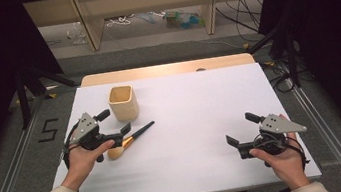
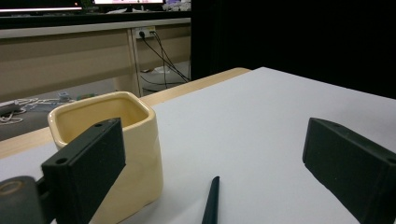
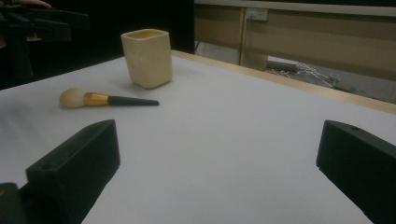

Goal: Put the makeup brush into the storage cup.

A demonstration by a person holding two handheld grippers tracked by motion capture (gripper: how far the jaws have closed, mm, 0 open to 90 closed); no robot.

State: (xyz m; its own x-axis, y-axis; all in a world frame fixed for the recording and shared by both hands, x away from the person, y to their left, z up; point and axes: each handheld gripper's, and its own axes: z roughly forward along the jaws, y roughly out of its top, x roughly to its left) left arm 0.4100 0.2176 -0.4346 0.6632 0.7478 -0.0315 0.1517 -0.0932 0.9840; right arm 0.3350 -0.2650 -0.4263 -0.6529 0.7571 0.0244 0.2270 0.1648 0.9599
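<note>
A cream square cup [image 1: 123, 102] stands upright on the white table [image 1: 187, 124] at the back left. Just in front of it lies a makeup brush [image 1: 129, 140] with a black handle, gold ferrule and pale bristles pointing toward the person. My left gripper [image 1: 114, 122] hovers open over the brush and holds nothing. In the left gripper view the cup [image 2: 112, 140] sits behind the left jaw and the handle tip [image 2: 211, 200] lies between the jaws. My right gripper [image 1: 242, 129] is open and holds nothing at the front right, facing the cup [image 3: 147, 58] and brush [image 3: 105, 99].
A wooden strip [image 1: 165, 69] borders the table's far edge. Beyond it are bench legs and cables [image 1: 122, 21] on the floor. Black curtains and stands flank both sides. The white surface stretches bare between the two grippers.
</note>
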